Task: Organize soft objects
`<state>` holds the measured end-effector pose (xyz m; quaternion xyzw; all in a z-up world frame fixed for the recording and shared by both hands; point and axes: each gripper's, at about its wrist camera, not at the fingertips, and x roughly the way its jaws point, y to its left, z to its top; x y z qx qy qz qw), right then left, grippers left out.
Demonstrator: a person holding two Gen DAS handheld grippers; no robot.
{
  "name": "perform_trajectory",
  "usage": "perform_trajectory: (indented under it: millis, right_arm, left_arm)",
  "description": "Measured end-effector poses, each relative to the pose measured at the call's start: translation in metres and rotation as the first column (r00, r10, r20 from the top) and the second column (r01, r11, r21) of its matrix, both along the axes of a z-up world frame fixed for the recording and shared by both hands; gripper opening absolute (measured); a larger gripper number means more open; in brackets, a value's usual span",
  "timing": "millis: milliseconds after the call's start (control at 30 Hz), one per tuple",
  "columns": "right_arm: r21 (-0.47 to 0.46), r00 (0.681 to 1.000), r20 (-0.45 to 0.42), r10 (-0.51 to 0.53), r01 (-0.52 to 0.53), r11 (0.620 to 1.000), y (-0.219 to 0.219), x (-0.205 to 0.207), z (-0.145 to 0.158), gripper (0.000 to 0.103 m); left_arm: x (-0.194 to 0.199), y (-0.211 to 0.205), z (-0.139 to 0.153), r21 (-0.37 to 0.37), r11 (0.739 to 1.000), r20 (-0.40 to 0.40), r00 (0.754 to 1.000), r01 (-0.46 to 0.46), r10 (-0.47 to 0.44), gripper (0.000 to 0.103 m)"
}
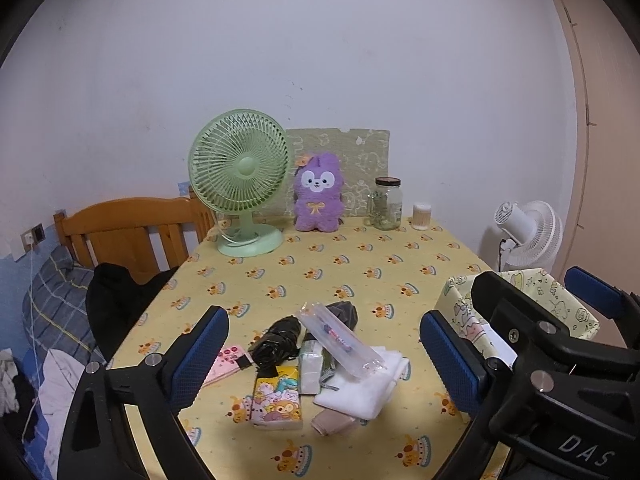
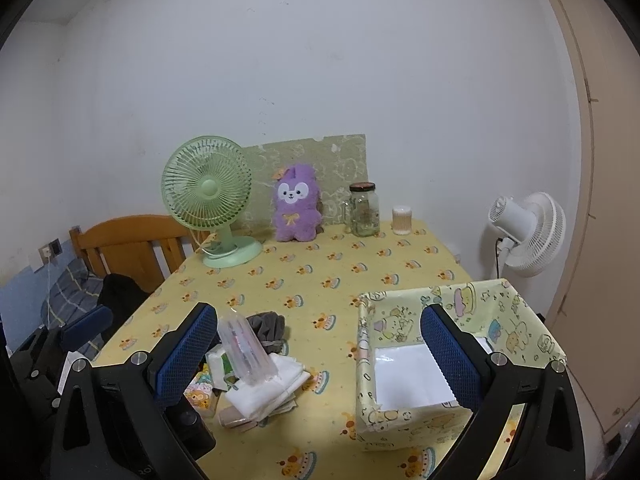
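Note:
A pile of small things lies on the yellow tablecloth (image 1: 340, 276): a folded white cloth (image 1: 360, 392), a clear plastic pouch (image 1: 340, 338), a black bundle (image 1: 278, 340), a grey cloth (image 1: 344, 312), a cartoon tissue pack (image 1: 276, 398) and a white-green tissue pack (image 1: 311, 366). My left gripper (image 1: 324, 360) is open and empty, hovering just short of the pile. My right gripper (image 2: 320, 356) is open and empty, between the pile's white cloth (image 2: 268, 388) and the yellow patterned box (image 2: 404, 420). The box is open, with a white bottom. It also shows in the left wrist view (image 1: 560, 296), behind the right gripper's body.
At the table's back stand a green desk fan (image 1: 240, 176), a purple plush rabbit (image 1: 319, 192), a glass jar (image 1: 387, 203) and a cotton-swab tub (image 1: 422, 216). A wooden bed headboard (image 1: 132, 228) and black clothing (image 1: 120, 300) are left; a white fan (image 2: 528, 232) is right.

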<state>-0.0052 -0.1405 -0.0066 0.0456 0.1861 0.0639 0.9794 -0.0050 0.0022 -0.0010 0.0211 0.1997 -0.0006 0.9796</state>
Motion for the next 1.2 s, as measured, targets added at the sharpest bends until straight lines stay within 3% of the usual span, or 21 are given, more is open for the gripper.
perform_trajectory:
  millis: [167,233,400,733,1200]
  right_arm:
    - [0.004,1.000,0.008,-0.001,0.001,1.000,0.0010,0.0012,0.0015,0.103]
    - [0.010,1.000,0.002,0.000,0.000,1.000,0.0007,0.0019,0.0009,0.103]
    - [0.012,1.000,-0.001,-0.005,0.005,1.000,0.0007,0.0025,-0.0001,0.103]
    - [0.017,1.000,-0.009,-0.006,0.006,1.000,0.0011,0.0059,-0.0024,0.103]
    - [0.017,1.000,-0.007,-0.005,0.005,1.000,0.0029,0.0070,-0.0039,0.102]
  left_arm:
    - [-0.0003,0.0011,0.0011,-0.005,1.000,0.007,1.000,-0.002,0.002,0.098]
    - [-0.0017,-0.0002,0.0016,0.030,1.000,0.034,0.999,-0.002,0.001,0.098]
    - [0.0006,0.0001,0.0006,0.006,1.000,0.003,1.000,-0.003,0.003,0.098]
    - [0.0035,0.0007,-0.0022,-0.033,0.999,0.014,1.000,-0.006,0.006,0.098]
    - [0.0064,0.0030,-0.0046,-0.034,0.999,0.016,1.000,0.001,0.000,0.097]
